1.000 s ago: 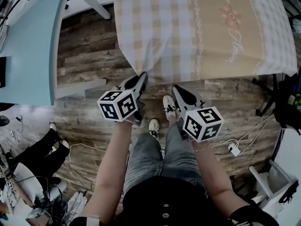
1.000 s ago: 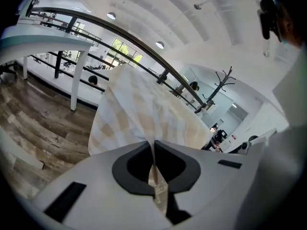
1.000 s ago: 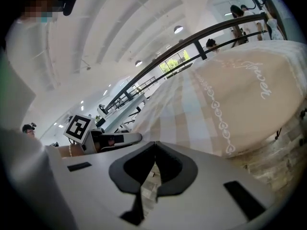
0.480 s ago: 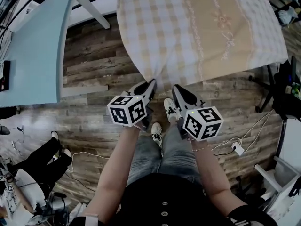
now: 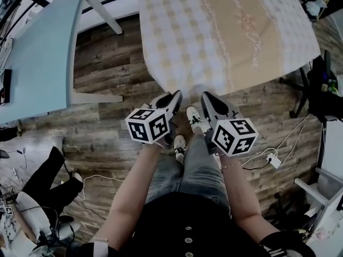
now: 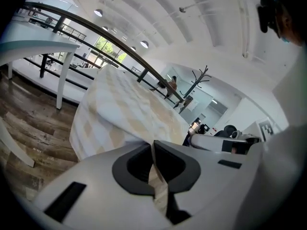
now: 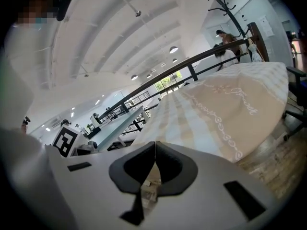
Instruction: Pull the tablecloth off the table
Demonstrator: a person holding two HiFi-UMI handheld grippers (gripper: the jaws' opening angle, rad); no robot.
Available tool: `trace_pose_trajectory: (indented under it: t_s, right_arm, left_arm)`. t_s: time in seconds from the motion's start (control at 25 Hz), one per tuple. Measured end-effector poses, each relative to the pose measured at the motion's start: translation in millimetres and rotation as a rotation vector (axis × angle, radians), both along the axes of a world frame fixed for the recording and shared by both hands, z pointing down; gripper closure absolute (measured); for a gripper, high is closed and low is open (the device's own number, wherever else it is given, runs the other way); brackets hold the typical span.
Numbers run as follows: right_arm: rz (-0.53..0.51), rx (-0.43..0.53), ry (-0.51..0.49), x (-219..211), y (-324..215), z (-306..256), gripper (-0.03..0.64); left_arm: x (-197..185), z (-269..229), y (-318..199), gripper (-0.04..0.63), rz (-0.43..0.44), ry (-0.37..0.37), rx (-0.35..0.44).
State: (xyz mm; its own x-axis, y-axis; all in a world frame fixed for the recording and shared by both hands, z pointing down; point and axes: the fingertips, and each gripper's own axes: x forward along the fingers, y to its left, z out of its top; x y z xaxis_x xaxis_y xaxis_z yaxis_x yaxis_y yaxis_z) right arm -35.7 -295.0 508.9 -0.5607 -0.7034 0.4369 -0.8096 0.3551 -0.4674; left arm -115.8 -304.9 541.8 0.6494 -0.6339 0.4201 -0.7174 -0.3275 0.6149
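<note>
So, the tablecloth [image 5: 230, 31] lay draped over the surface, its near hem hanging toward the wood floor [image 5: 107, 74]. Left gripper [image 5: 174, 96] and right gripper [image 5: 207, 97] sat side by side at that hem, each with jaws pinched together on a fold of cloth. The person's shoes [image 5: 193, 119] were just below the hem. Pale blue table [image 5: 43, 52] stood well apart at left. Dark chair [image 5: 321, 84] was near the cloth's right corner, with cables [image 5: 268, 162] on the floor.

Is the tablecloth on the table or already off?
On: the tablecloth lies spread across it, its near edge pinched by the left gripper and the right gripper, both shut on it.
</note>
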Motion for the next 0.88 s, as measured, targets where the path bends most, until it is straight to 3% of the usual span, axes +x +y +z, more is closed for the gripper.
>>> trace_pose_trajectory:
  t_s: [0.12, 0.48, 0.88]
  right_arm:
    - [0.039, 0.006, 0.001, 16, 18, 4, 0.589]
    - [0.066, 0.021, 0.028, 31, 38, -22, 0.589]
    - [0.032, 0.043, 0.072, 23, 76, -36, 0.589]
  left_arm:
    - [11, 1, 21, 0.580, 0.037, 0.006, 0.016]
    - [7, -23, 33, 0.579, 0.037, 0.031, 0.030]
    - [-4, -36, 52, 0.578, 0.010, 0.072, 0.037]
